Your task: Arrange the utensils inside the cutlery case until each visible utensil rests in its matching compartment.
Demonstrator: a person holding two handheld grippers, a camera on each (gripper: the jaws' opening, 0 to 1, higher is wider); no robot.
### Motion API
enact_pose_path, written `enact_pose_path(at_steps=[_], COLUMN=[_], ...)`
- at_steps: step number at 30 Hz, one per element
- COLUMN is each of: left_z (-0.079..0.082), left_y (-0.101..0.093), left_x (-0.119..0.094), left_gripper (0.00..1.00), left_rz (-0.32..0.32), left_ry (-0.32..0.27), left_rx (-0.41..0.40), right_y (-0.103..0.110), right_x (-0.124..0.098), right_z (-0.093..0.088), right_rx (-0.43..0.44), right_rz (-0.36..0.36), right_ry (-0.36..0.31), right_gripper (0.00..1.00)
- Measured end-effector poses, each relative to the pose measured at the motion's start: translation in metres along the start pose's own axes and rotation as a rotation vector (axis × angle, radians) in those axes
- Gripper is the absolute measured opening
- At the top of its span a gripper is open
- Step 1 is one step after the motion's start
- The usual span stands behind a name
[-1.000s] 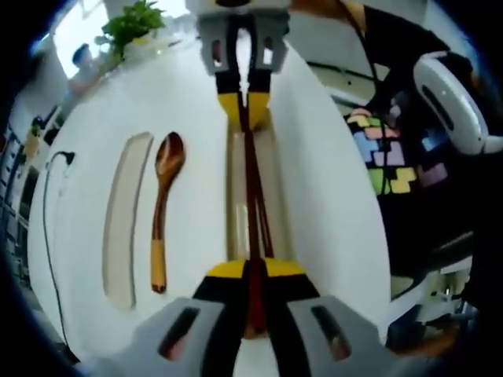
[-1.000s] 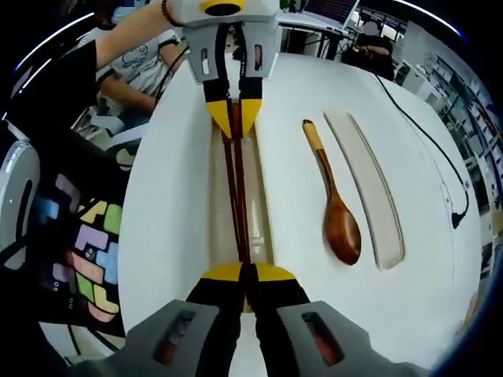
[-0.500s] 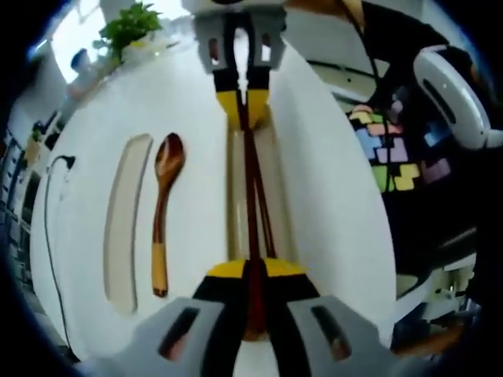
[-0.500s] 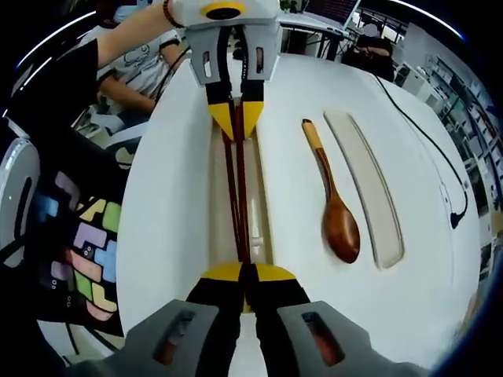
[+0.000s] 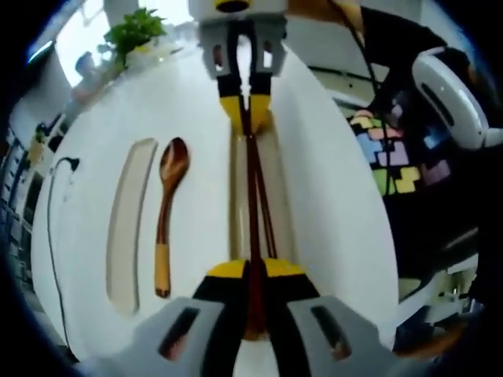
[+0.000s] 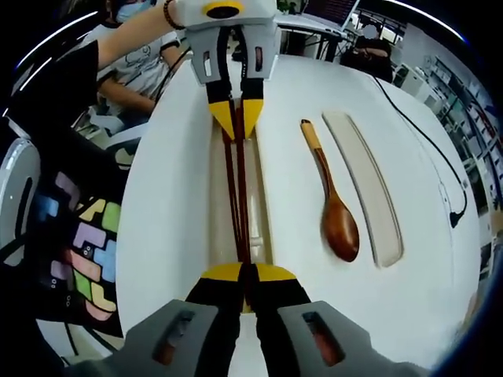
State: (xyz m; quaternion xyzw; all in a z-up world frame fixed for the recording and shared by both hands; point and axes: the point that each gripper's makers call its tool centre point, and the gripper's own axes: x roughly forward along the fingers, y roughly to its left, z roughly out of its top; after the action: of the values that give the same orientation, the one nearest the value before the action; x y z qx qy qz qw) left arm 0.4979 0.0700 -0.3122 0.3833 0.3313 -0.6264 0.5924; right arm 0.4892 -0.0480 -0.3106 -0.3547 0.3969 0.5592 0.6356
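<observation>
A pair of dark red chopsticks (image 5: 253,196) (image 6: 236,196) hangs lengthwise just over the long cream cutlery case (image 5: 275,196) (image 6: 261,212) on the white table. My left gripper (image 5: 251,271) is shut on their near end in the left gripper view, and it comes in at the top of the right gripper view (image 6: 236,118). My right gripper (image 6: 244,273) is shut on the opposite end and faces me in the left gripper view (image 5: 245,114). A wooden spoon (image 5: 167,212) (image 6: 334,204) lies on the table beside the case. A cream, tray-like part (image 5: 130,220) (image 6: 365,184) lies just beyond the spoon.
A black cable (image 5: 55,181) (image 6: 440,149) runs along the table's far side past the cream part. A potted plant (image 5: 137,27) stands at one end. On the other side, off the table edge, lies a coloured puzzle mat (image 5: 389,153) (image 6: 86,259). A seated person (image 6: 118,47) is nearby.
Both grippers keep their hold on the chopsticks over the case. The views have shifted only slightly; spoon and cream part lie where they were.
</observation>
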Motion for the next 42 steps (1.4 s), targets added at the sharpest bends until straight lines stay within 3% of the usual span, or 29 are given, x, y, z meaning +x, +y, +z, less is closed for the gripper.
enact_pose_path(at_steps=[7, 13, 20, 24, 32, 34, 38, 42], left_z=[0.000, 0.008, 0.011, 0.019, 0.026, 0.028, 0.027, 0.028], left_y=[-0.001, 0.005, 0.021, 0.030, 0.055, 0.063, 0.080, 0.086], left_x=[-0.005, -0.020, -0.026, -0.026, -0.017, -0.012, -0.002, 0.007], left_gripper=[0.05, 0.05, 0.06, 0.07, 0.14, 0.17, 0.18, 0.20], left_rz=[0.002, 0.051, 0.110, 0.139, 0.199, 0.208, 0.245, 0.221], left_ry=[-0.015, -0.071, -0.086, -0.124, -0.142, -0.145, -0.121, -0.129], left_rx=[-0.003, -0.006, -0.005, 0.013, 0.001, -0.001, 0.001, -0.046], right_y=[0.000, -0.005, -0.013, -0.024, -0.043, -0.050, -0.068, -0.094], right_x=[-0.006, -0.017, -0.024, -0.029, -0.033, -0.032, -0.031, -0.031], right_z=[0.003, 0.009, 0.018, 0.021, 0.015, 0.014, 0.010, 0.002], right_rx=[0.007, 0.026, 0.033, 0.089, 0.146, 0.176, 0.341, 0.484], right_rz=[-0.001, -0.020, -0.054, -0.075, -0.112, -0.119, -0.111, -0.146], right_ry=[-0.025, -0.064, -0.094, -0.119, -0.165, -0.188, -0.273, -0.354], right_gripper=[0.03, 0.03, 0.03, 0.02, 0.08, 0.10, 0.11, 0.08])
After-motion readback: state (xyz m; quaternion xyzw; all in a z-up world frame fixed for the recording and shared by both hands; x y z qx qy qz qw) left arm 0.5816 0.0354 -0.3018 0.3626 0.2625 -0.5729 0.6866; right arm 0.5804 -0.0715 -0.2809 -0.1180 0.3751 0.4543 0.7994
